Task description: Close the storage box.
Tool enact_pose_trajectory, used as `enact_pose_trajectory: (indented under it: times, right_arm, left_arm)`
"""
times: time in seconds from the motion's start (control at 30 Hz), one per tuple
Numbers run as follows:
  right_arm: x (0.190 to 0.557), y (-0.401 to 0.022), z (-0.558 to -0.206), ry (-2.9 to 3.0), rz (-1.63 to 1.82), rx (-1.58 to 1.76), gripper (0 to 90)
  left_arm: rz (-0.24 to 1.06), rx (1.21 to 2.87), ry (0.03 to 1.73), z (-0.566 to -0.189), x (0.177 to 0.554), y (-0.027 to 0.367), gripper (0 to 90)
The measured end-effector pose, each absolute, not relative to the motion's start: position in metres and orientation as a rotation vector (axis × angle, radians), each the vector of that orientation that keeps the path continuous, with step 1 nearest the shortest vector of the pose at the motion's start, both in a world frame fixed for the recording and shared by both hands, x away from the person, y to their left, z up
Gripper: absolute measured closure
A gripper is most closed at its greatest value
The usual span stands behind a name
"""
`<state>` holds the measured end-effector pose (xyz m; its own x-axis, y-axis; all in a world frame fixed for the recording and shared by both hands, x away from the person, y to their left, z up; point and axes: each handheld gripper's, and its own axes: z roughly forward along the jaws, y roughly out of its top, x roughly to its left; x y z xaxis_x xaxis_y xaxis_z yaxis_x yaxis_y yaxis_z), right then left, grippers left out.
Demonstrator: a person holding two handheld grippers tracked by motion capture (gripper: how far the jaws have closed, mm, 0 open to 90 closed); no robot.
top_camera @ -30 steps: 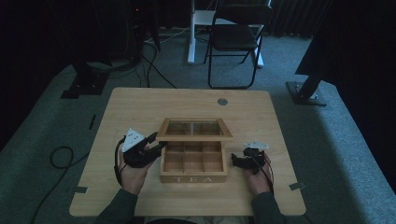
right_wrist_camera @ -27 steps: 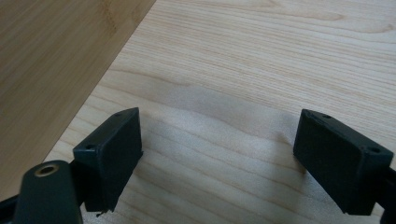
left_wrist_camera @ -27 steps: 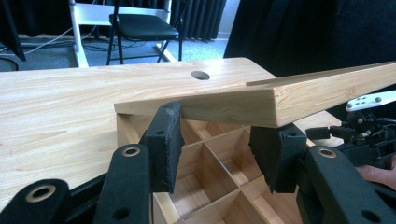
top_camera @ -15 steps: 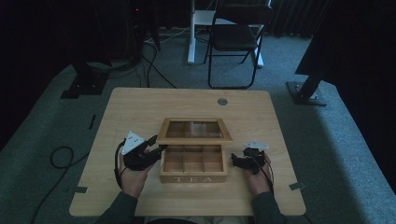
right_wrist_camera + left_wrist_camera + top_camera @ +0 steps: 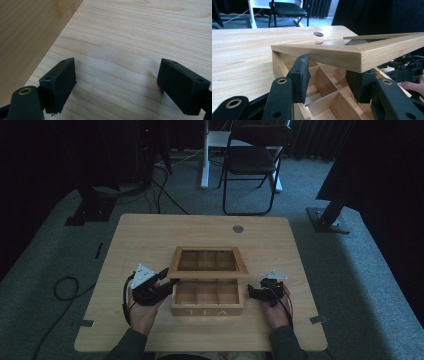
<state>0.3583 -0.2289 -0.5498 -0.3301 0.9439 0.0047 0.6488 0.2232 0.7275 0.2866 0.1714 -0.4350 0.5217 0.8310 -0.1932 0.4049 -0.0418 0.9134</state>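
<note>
Tea box at the table's near edge | our left gripper, jaws partly open, props its lid from beneath, gripping nothing | right gripper wide open, empty | we judge: lift slowly, keeping lid level.

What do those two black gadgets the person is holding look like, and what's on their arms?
Both are black handheld grippers: the left gripper and right gripper each carry a grey three-cornered plate on top and trail a thin black cable. The jaws are blocky black pads on arms with brass-coloured rivets. Dark greenish sleeves cover the forearms.
</note>
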Motion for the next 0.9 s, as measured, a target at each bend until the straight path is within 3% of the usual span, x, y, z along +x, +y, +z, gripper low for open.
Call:
enact_pose_trajectory:
  times: [0.9]
  right_arm:
    - [0.3577, -0.2274, -0.5497, 2.073, 0.899, 1.46, 15.0]
  left_arm:
    - [0.463, 1.666, 1.082, -0.4446, 0.2807, 0.1714, 54.1]
